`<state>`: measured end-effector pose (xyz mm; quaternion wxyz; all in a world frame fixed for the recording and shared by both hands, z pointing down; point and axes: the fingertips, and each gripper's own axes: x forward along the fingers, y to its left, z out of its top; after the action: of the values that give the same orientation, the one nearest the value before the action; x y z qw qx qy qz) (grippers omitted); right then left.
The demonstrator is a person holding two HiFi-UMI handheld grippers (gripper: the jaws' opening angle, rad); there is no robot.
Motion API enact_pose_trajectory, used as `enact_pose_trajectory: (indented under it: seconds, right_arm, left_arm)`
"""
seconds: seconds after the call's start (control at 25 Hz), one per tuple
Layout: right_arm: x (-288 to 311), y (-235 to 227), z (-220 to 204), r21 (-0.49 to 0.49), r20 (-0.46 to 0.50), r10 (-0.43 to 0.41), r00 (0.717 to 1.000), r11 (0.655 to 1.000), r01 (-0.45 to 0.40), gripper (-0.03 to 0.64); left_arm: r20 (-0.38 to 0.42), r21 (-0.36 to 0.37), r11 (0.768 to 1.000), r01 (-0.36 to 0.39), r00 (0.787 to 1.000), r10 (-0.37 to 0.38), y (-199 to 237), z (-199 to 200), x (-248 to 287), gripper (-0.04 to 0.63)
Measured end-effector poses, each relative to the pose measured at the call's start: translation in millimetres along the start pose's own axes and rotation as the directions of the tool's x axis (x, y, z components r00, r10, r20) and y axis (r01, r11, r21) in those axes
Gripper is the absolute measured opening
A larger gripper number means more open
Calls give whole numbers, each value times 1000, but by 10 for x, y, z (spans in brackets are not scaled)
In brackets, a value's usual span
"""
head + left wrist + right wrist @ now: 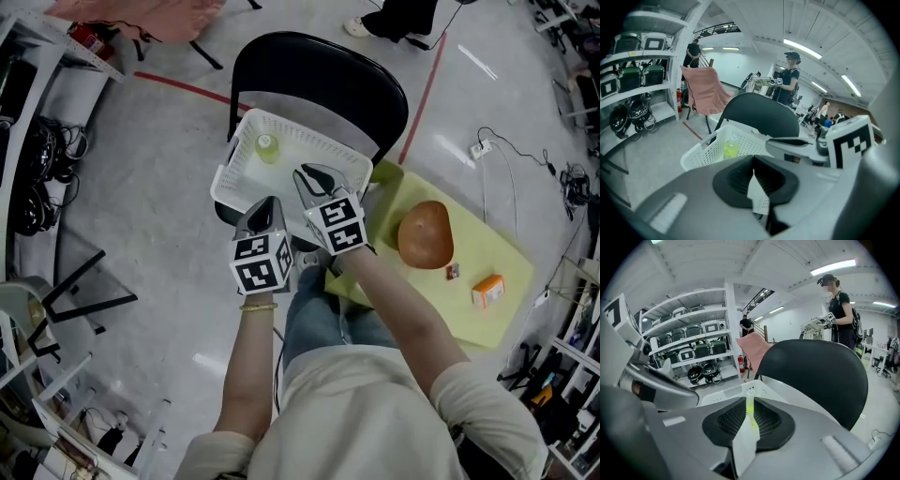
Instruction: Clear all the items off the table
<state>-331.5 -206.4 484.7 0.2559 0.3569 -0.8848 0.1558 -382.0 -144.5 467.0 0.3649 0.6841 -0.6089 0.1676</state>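
Head view: you are holding the right claw [314, 180] and the left claw [267, 211] side by side, just above the near rim of the white basket [246, 141] sitting on the black chair [319, 70]. Judged from here, the claws are risking a knock against each other, being so close. A downward slip could be catching the basket rim and tipping it off the seat, along with the yellow-green bottle [267, 147] lying inside. Further out, your right forearm is reaching past the corner of the green table [497, 323]. A careless swing back could be sweeping off the brown bowl [427, 234], the small item [453, 272] or the orange box [487, 291], which are all waiting there to be cleared.

Right gripper view: the right claw [749, 414] is showing its jaws nearly together, leaving a thin slit and pinching nothing.

Left gripper view: the left claw [752, 177] is pressing its jaws together, empty.
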Motion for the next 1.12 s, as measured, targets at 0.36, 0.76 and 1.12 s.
enact_pose_trajectory:
  seconds: [0.36, 0.76, 1.12]
  right_arm:
    - [-615, 69, 69, 27, 13, -50, 999, 998, 49, 0]
    - [-1236, 193, 30, 38, 21, -36, 999, 999, 35, 0]
    - [-1596, 320, 25, 50, 41, -18, 999, 999, 16, 0]
  left_arm:
    - [5, 50, 998, 36, 999, -37, -279, -11, -282, 11]
    - [1, 71, 994, 81, 997, -82, -565, -97, -592, 11]
    - [13, 126, 985, 116, 993, -118, -781, -79, -765, 11]
